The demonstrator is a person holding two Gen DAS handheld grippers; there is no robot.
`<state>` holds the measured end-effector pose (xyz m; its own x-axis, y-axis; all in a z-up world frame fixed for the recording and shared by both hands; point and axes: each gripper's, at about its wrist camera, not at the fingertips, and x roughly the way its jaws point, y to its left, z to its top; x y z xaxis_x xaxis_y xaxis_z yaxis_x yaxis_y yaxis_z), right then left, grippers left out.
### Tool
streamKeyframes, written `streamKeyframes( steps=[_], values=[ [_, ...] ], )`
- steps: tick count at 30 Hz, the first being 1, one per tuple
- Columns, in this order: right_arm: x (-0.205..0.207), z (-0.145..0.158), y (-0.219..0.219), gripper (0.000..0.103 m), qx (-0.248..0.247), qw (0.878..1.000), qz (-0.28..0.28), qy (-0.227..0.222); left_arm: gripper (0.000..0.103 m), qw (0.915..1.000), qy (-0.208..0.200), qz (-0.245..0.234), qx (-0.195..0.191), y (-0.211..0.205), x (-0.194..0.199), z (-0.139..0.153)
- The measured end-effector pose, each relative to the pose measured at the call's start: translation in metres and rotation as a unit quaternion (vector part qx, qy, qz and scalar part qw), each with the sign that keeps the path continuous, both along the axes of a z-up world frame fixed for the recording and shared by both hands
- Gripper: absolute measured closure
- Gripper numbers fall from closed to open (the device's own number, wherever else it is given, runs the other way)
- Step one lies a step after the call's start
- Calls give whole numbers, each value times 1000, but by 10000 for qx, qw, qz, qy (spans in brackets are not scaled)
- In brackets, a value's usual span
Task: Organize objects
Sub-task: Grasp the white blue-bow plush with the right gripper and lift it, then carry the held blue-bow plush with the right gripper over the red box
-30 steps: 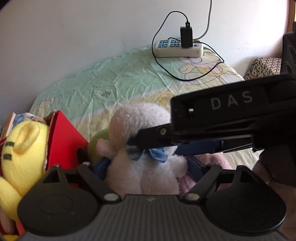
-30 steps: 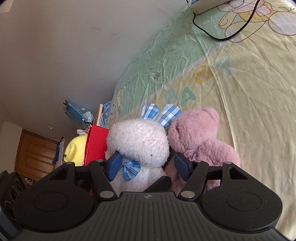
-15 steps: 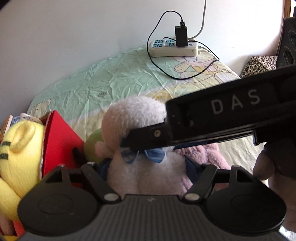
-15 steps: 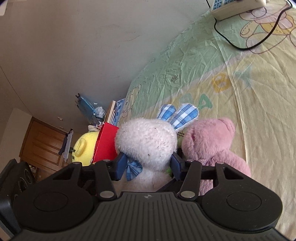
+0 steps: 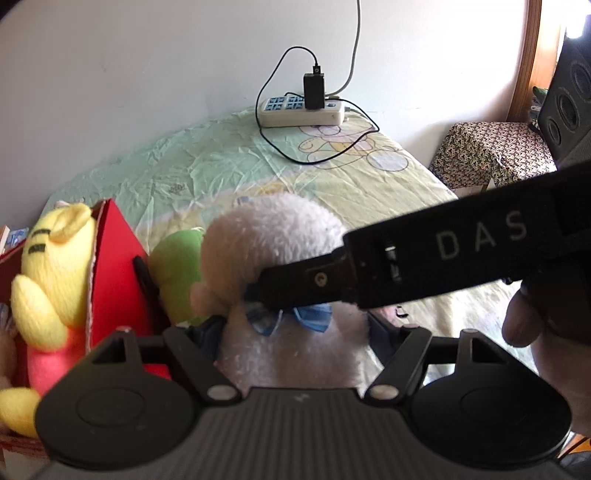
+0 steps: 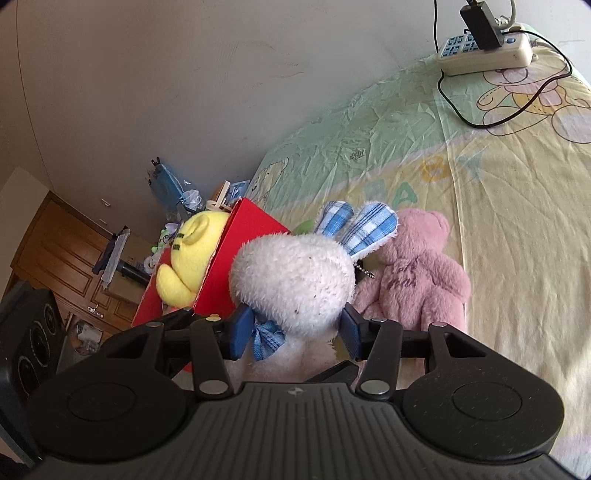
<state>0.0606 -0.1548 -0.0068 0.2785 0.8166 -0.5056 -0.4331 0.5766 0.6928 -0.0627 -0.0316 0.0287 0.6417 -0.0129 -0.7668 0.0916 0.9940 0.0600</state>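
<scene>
White plush rabbit [image 6: 295, 280] — checked blue ears, blue bow at the neck — sits at the near edge of the bed [image 6: 498, 206], between both tools. Right gripper [image 6: 293, 332]: blue pads either side of the rabbit's neck, pressed into the fur just under the head; jaws closed down to the toy's width, gripping it. Left gripper [image 5: 295, 332]: fingers flank the rabbit's body lower down, pads largely hidden behind the fur — cannot tell whether they press in or merely bracket it.

Seen from the left wrist, the right tool's black body, lettered "DAS", crosses in front of the rabbit's face, with the person's hand [image 5: 546, 325] behind it.

Pink teddy bear [image 6: 413, 273] touching the rabbit on its right side, lying back on the sheet. Green plush [image 5: 173, 273] just behind the rabbit on the other side. Red box [image 6: 236, 254] beside that, open, yellow plush [image 6: 188, 254] inside it.

Far end of bed: power strip [image 6: 484, 55] against the wall, black charger [image 6: 480, 24] plugged in, cable looping over the sheet.
</scene>
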Motion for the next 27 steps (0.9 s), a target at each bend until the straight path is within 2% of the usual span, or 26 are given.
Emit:
streamKeyframes(
  steps=[11,27],
  values=[
    [-49,7,7,50,-128,9994,301,-92,29,9999,15,-89,-91,7,-49,9],
    [-73,22,47,50,64,9920,1235,-266,29,9991,-39,414,-130,38,-105,35]
  ],
)
